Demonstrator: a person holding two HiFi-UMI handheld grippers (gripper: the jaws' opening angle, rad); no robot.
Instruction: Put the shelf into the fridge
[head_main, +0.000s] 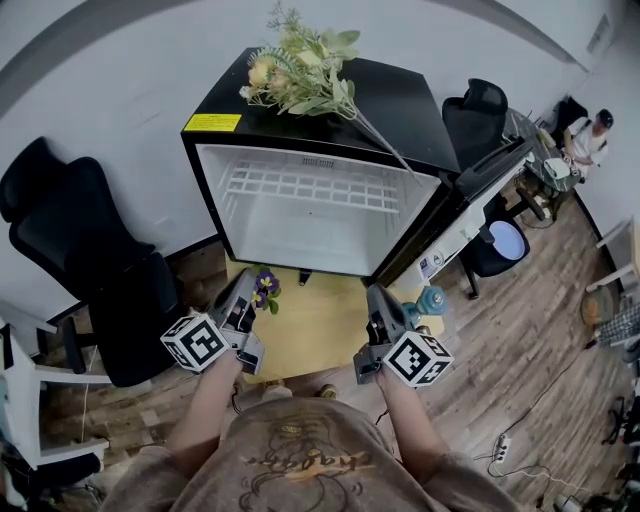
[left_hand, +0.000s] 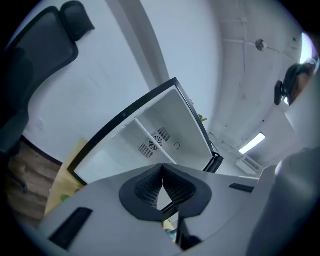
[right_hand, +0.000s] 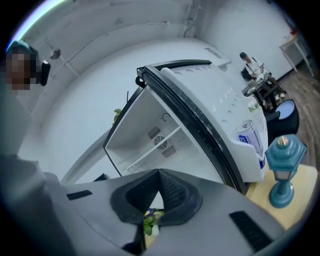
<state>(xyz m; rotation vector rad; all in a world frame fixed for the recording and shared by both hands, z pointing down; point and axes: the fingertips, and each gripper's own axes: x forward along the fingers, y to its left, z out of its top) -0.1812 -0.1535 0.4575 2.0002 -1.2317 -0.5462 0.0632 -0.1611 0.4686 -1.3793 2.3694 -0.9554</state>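
Wood floor (head_main: 540, 330); boxy black fridge (head_main: 400, 100) holds a white wire shelf (head_main: 310, 186); ribbed left claw (left_hand: 161, 172), right claw (right_hand: 159, 175) pinched together, empty.

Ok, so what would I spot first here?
The open black fridge in the middle, white inside with a wire shelf near its top. A bunch of flowers lies on top of it. In front, the left gripper and right gripper are both shut and empty.
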